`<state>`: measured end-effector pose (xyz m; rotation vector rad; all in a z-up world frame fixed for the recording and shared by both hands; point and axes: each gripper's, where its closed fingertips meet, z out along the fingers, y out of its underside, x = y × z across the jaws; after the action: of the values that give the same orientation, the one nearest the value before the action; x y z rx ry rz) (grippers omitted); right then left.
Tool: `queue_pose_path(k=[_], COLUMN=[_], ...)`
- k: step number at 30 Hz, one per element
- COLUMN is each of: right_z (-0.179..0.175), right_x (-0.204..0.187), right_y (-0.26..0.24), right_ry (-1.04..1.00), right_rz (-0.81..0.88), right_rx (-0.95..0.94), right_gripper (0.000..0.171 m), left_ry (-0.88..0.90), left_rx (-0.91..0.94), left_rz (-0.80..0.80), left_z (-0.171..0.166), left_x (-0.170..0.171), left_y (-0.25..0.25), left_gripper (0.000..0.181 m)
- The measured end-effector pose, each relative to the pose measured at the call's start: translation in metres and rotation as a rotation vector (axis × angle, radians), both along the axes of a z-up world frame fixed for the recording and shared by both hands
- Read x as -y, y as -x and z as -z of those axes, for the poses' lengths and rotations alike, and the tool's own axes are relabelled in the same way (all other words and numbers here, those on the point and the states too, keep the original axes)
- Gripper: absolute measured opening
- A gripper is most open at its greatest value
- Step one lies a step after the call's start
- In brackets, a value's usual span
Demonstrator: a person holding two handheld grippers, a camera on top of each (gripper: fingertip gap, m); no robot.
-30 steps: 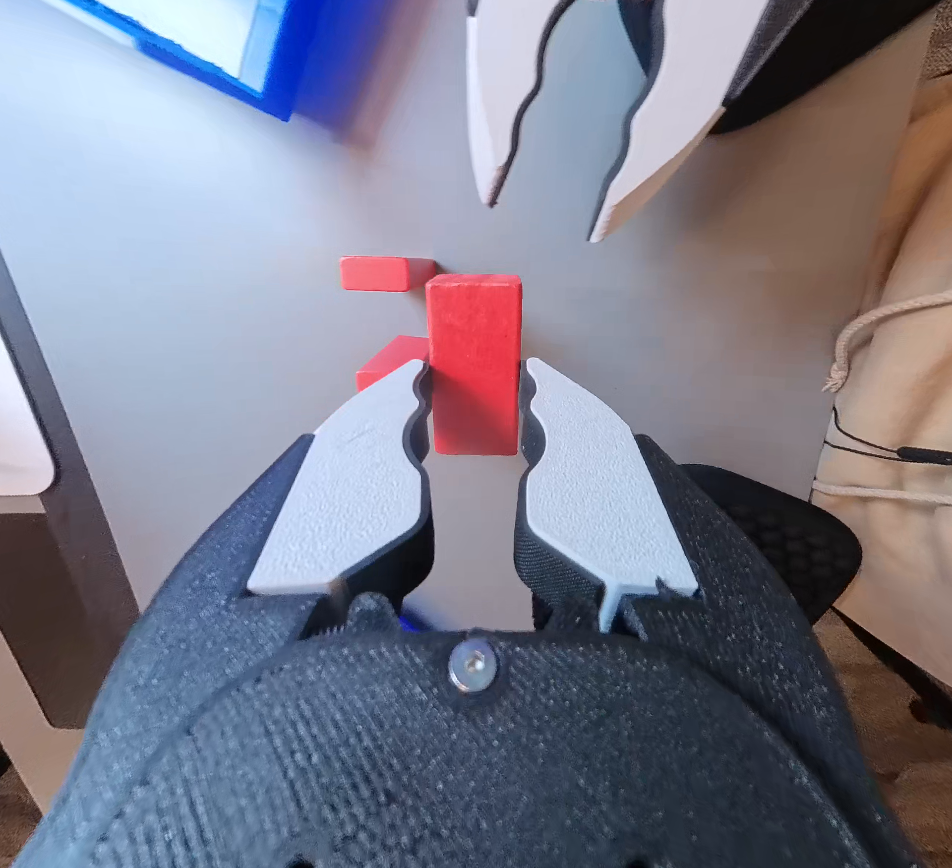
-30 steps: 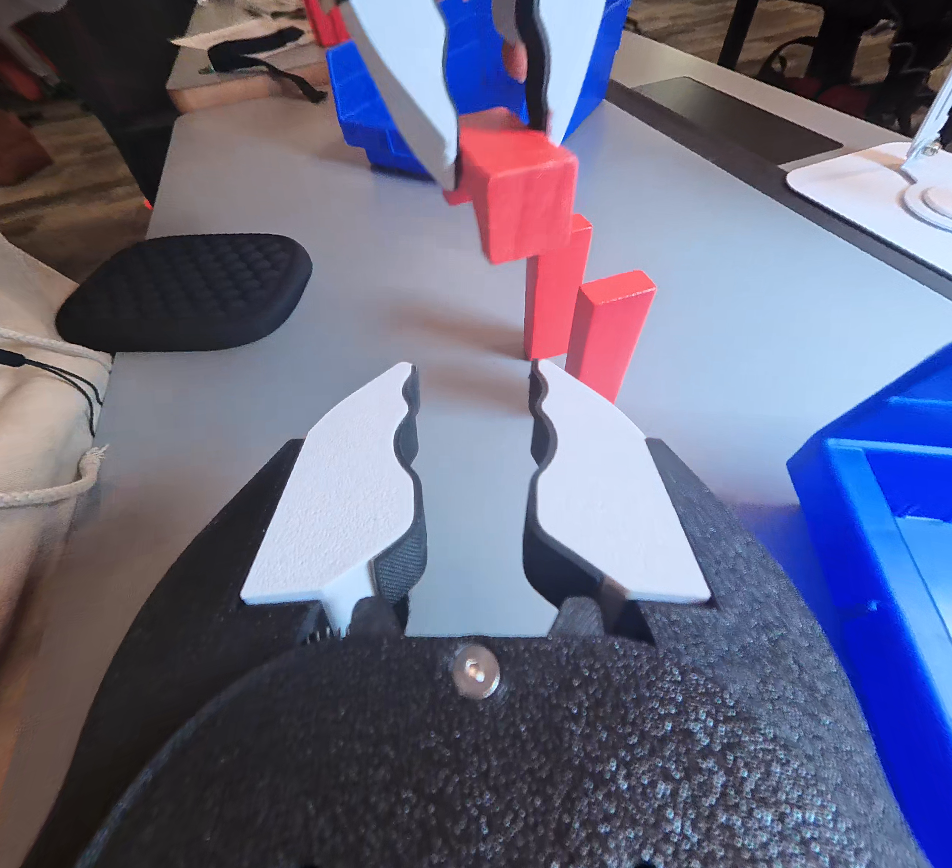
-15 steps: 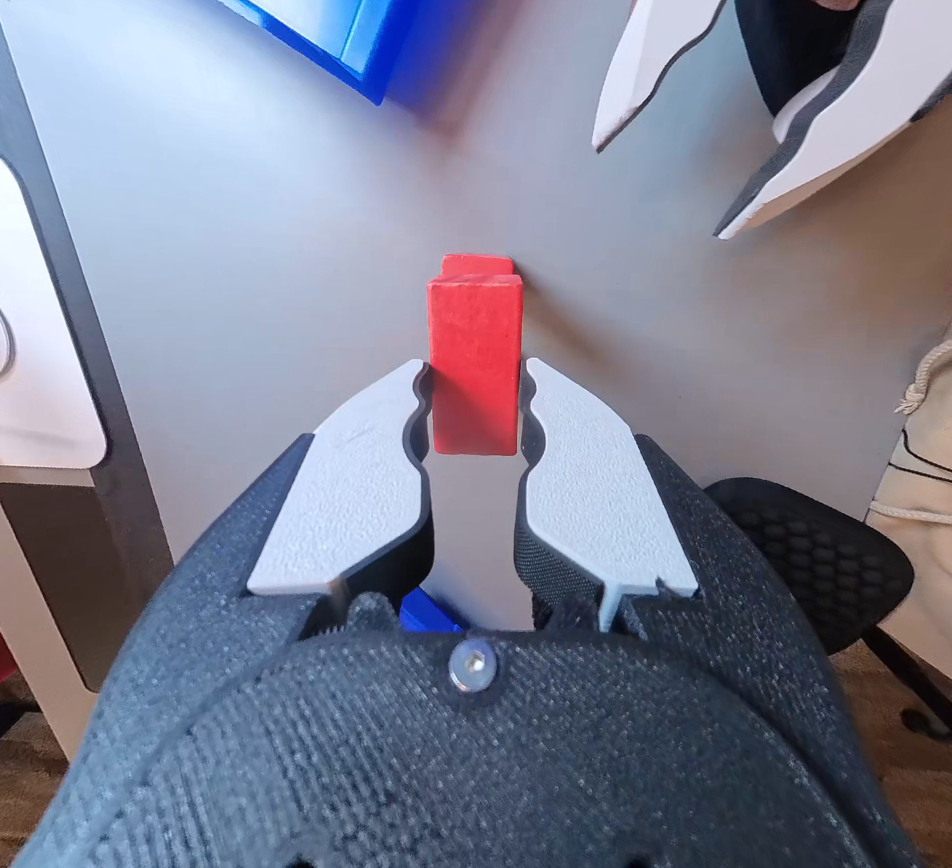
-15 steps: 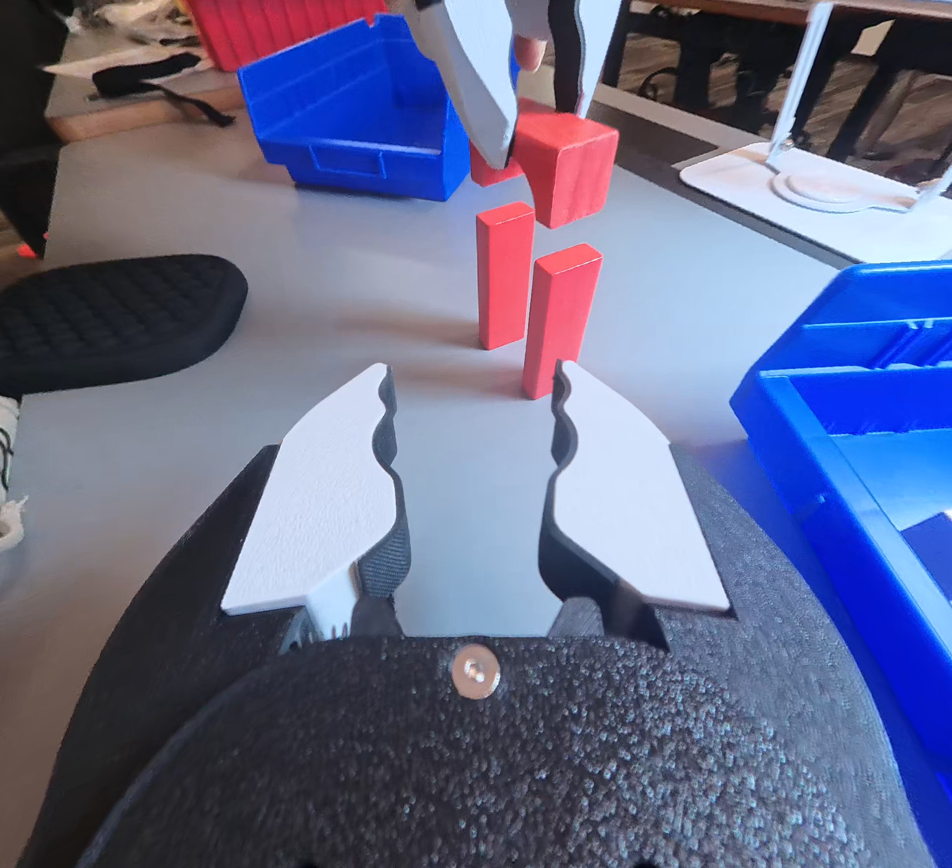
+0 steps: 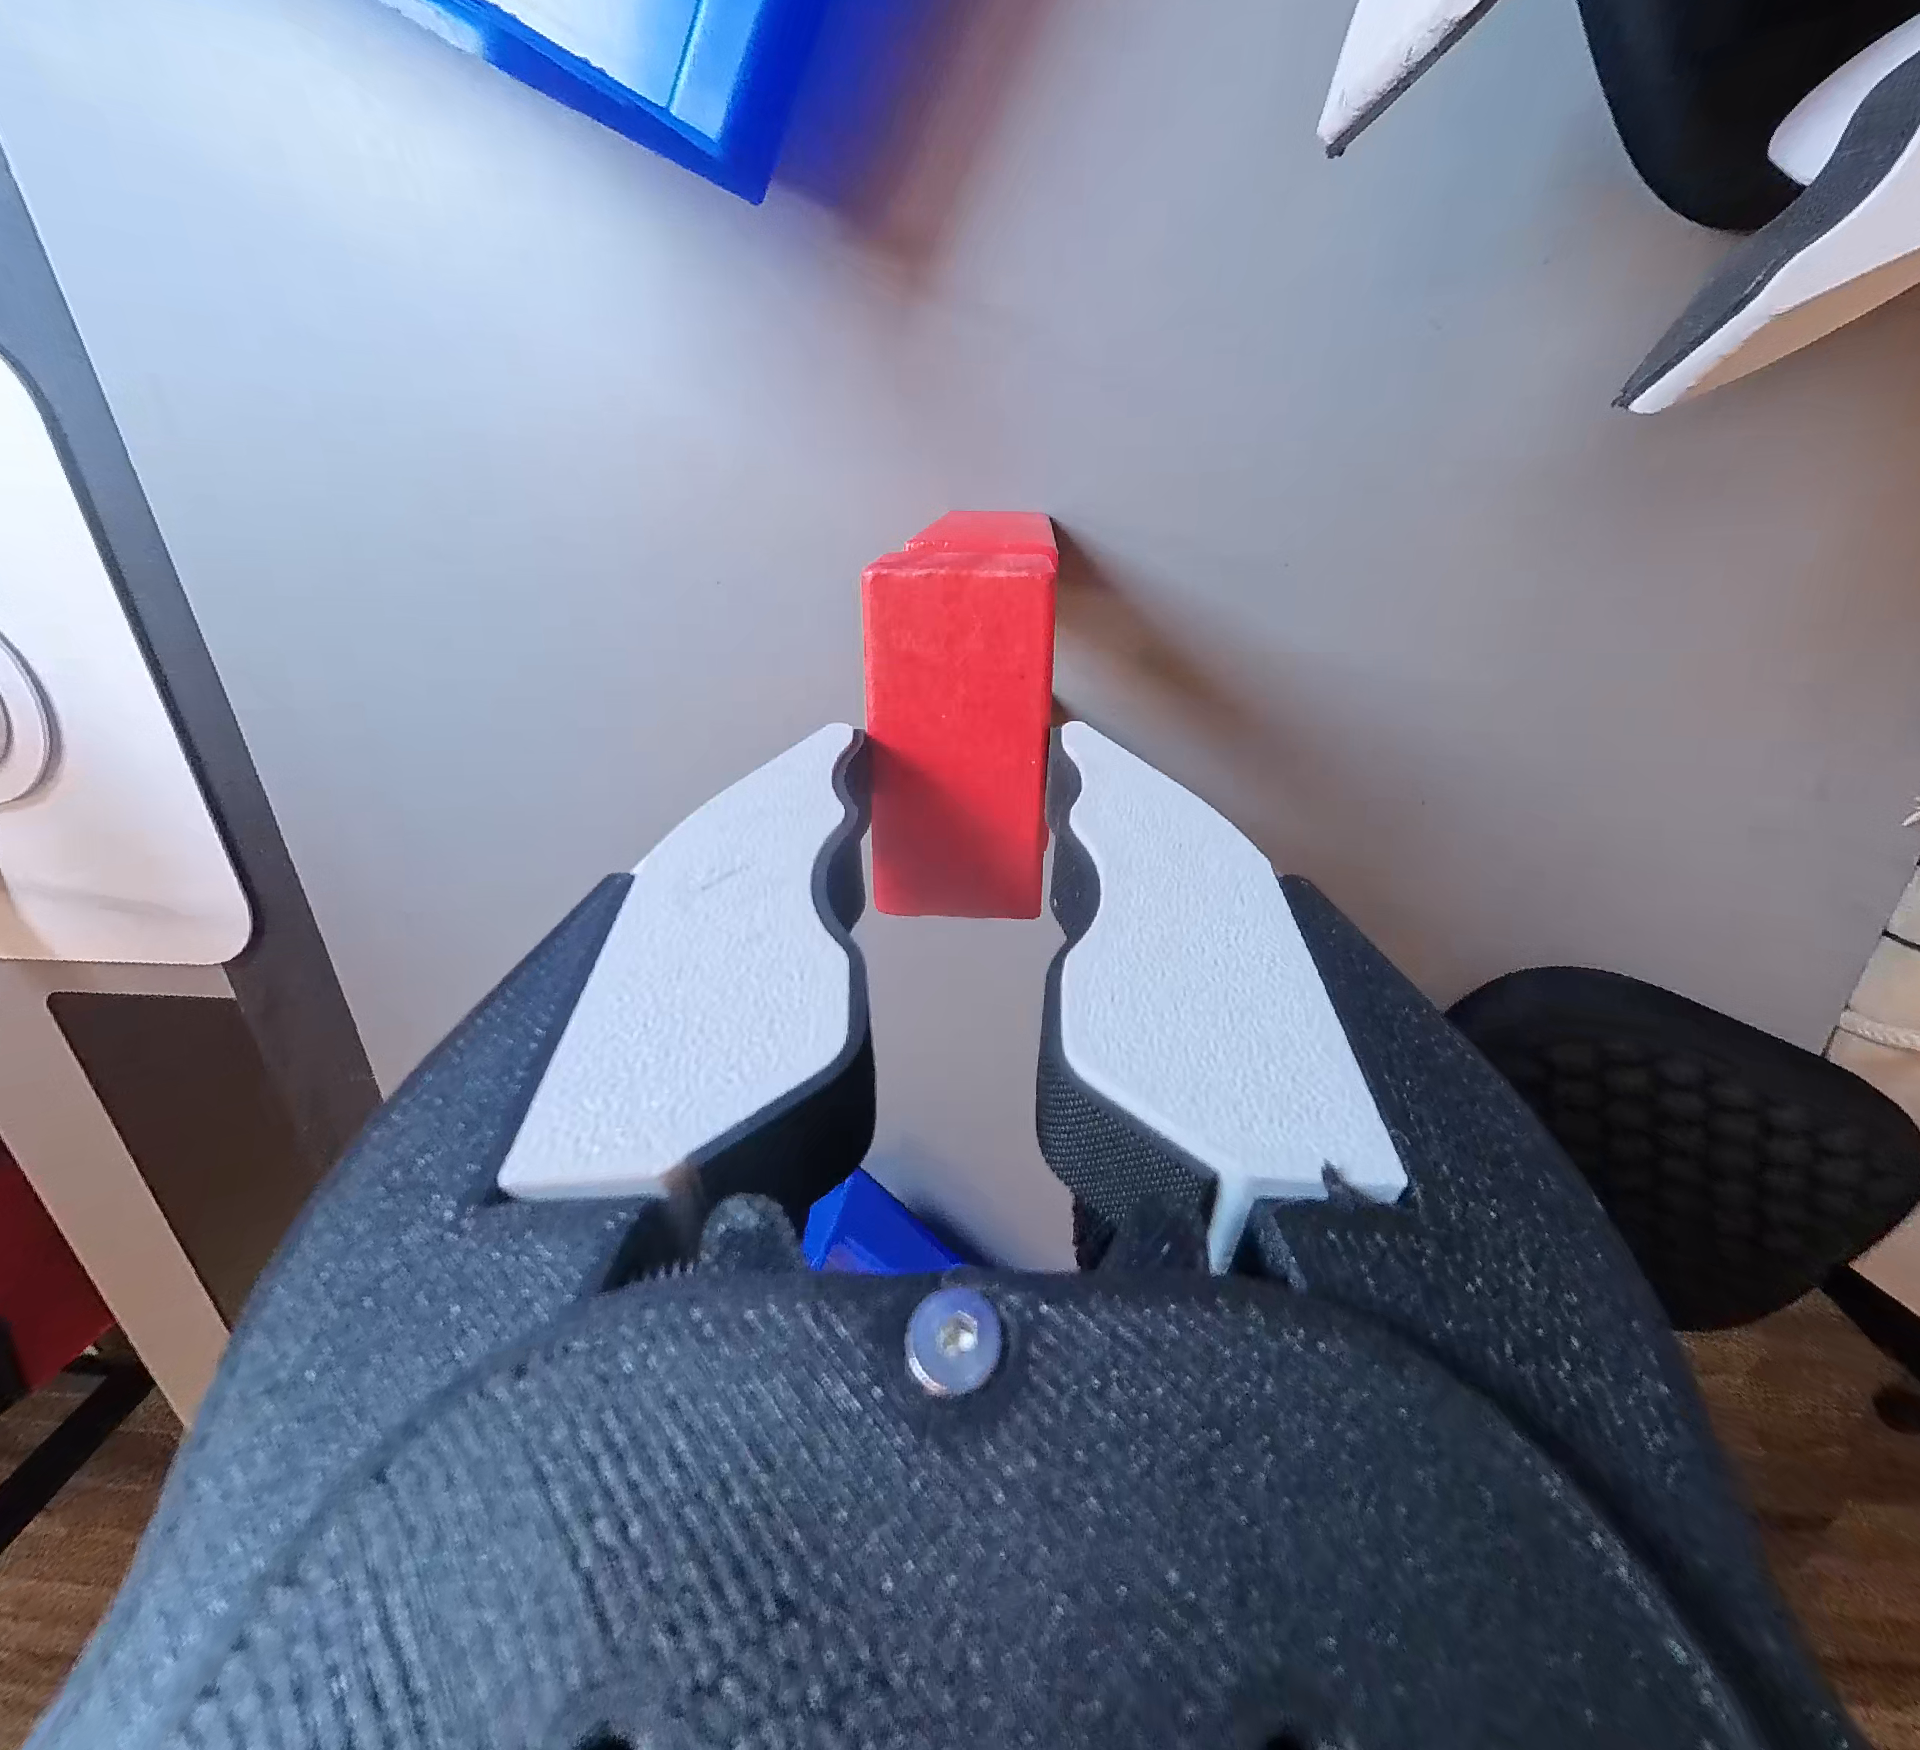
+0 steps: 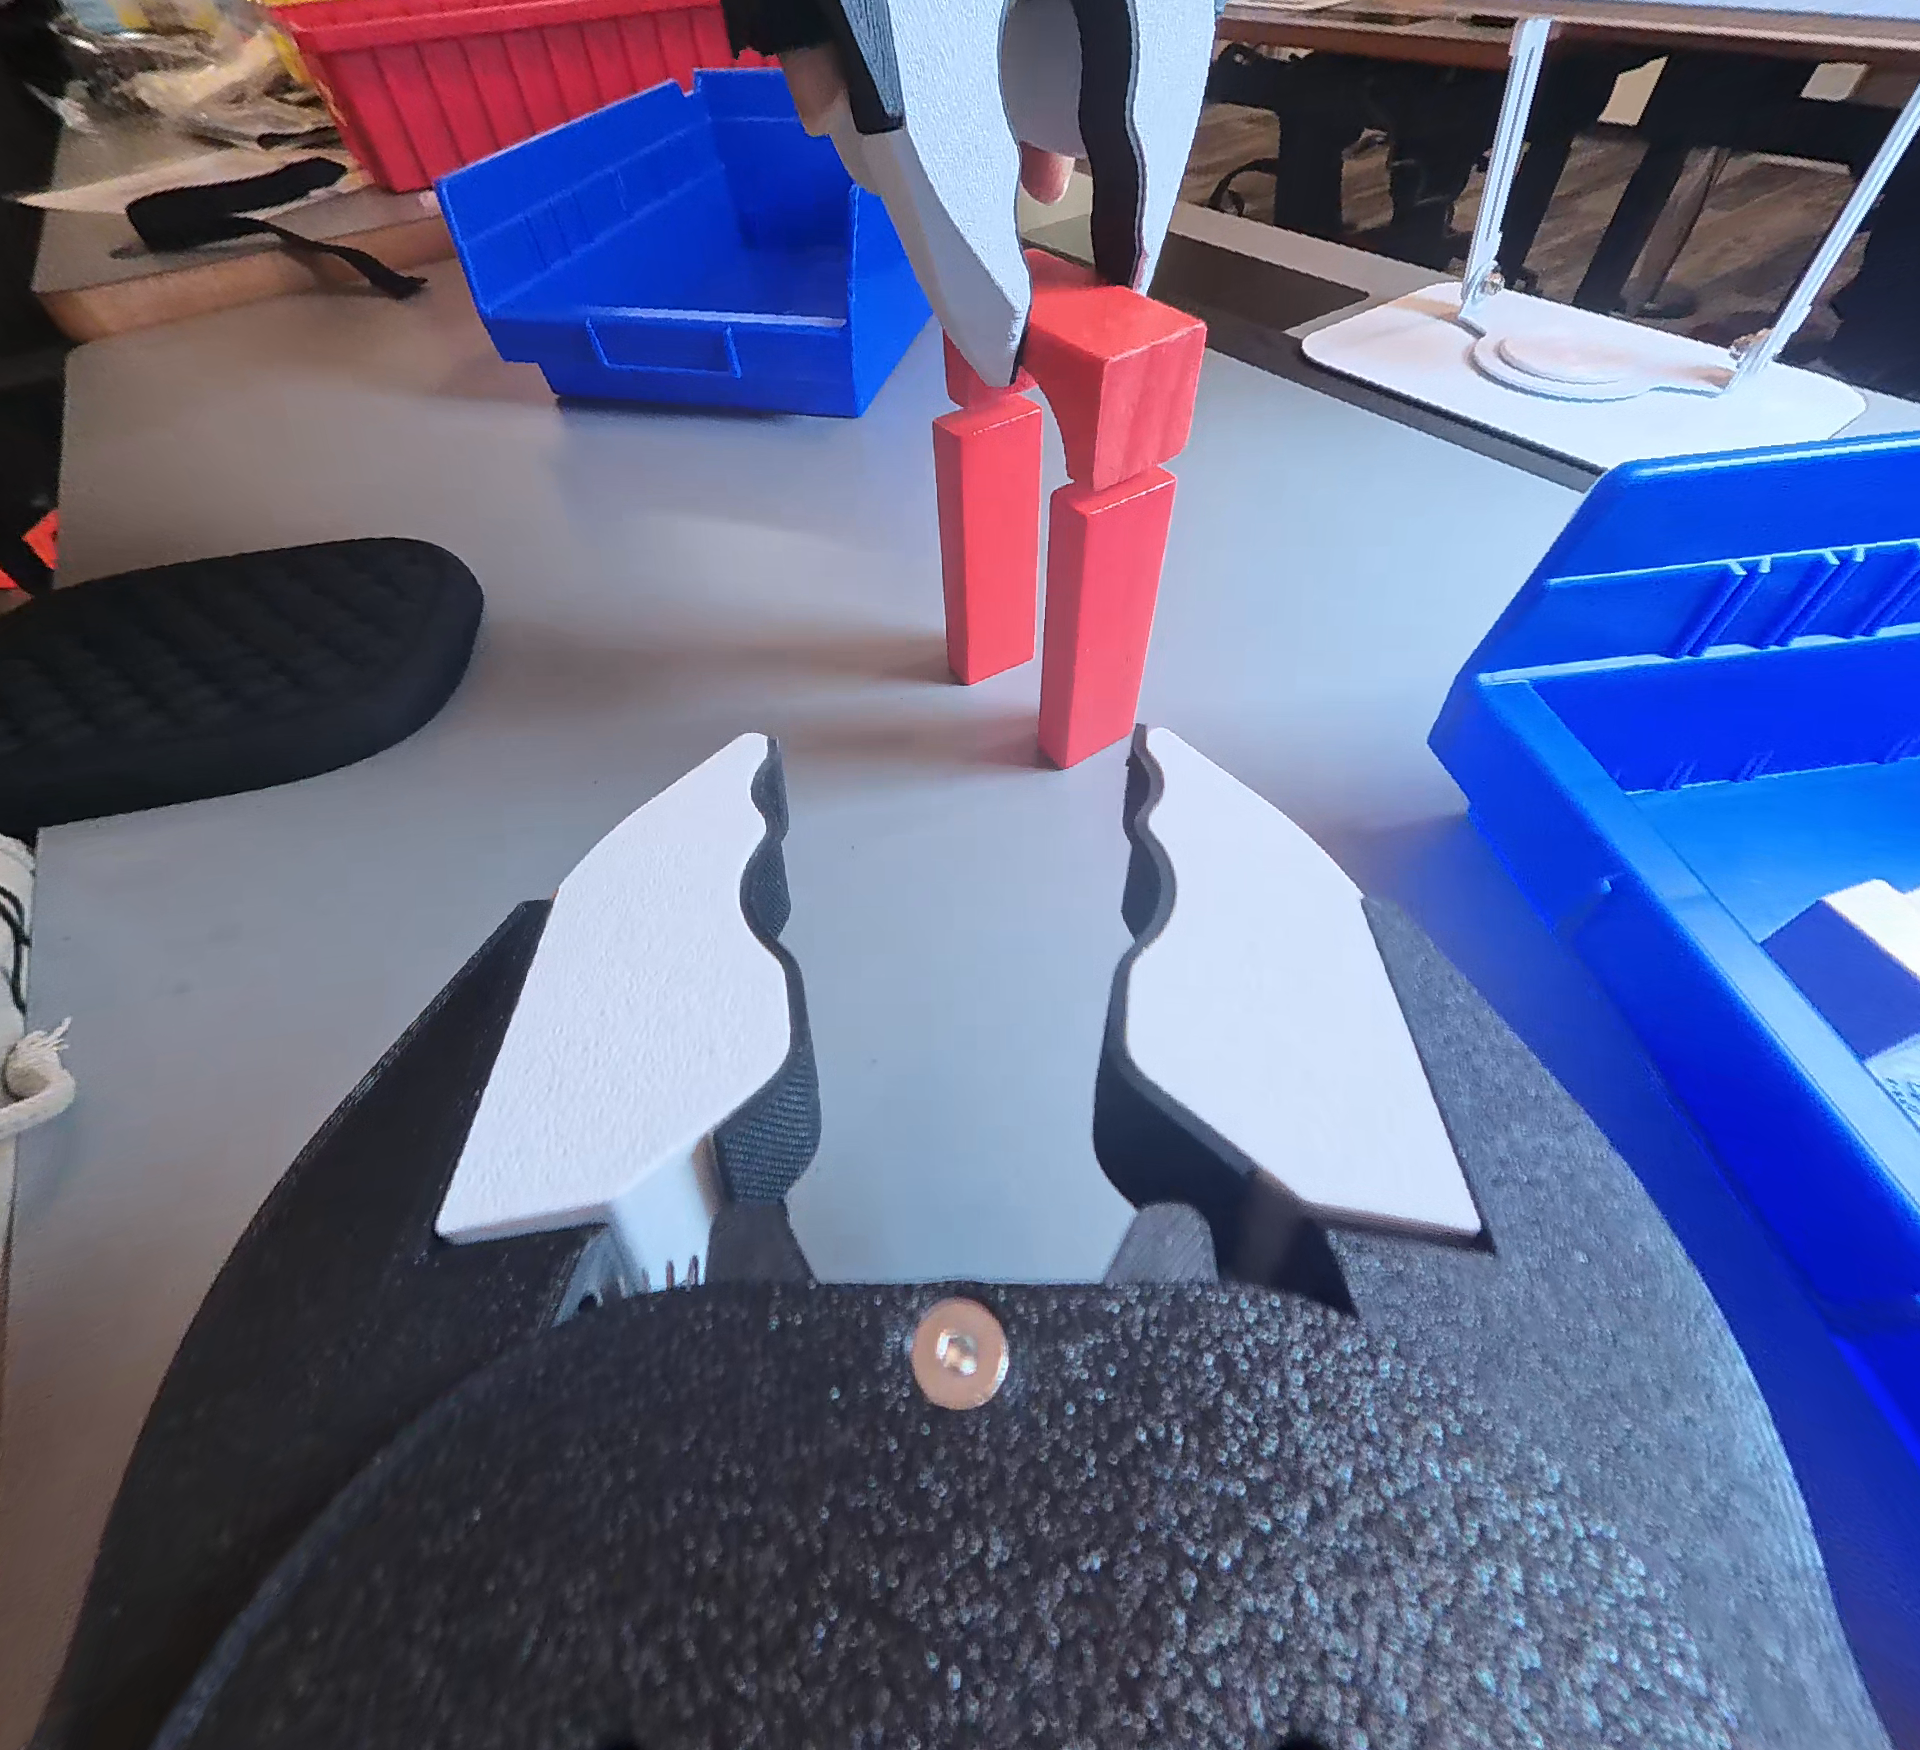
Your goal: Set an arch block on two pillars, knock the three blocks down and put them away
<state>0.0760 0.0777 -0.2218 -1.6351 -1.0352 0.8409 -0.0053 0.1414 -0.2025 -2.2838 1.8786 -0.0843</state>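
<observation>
My left claw (image 5: pixel 956 744) was clamped on the red arch block (image 5: pixel 956 713), its two fingers pressed against the block's sides. Seen from my right wrist, that claw (image 6: pixel 1075 313) came down from above with the arch (image 6: pixel 1117 391) sitting on or just above the tops of the two red pillars (image 6: pixel 987 547) (image 6: pixel 1101 609), which stood upright and close together on the grey bench (image 6: pixel 520 620); I couldn't tell whether it had touched down. My right claw (image 6: pixel 951 750) hung wide open and held nothing, low over the bench just in front of the nearer pillar. A blue bin (image 6: pixel 665 277) sat behind the pillars, another (image 6: pixel 1704 765) to my right
</observation>
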Motion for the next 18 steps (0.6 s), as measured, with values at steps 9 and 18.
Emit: queue_pose_path(k=[9,18], right_z=[-0.0004,-0.0011], right_x=[-0.0011,-0.0012], right_y=[-0.0010,-0.0014], right_ry=[0.011,0.021], right_rz=[0.000,-0.005], right_rx=[-0.010,-0.019], right_gripper=[0.063,0.063], left_ry=[-0.006,-0.005], left_rx=[-0.008,-0.003], left_rz=[0.004,0.014], left_z=[0.0046,0.0053], left_x=[-0.0011,-0.0004], left_y=[0.0014,-0.0001], left_gripper=[0.033,0.033])
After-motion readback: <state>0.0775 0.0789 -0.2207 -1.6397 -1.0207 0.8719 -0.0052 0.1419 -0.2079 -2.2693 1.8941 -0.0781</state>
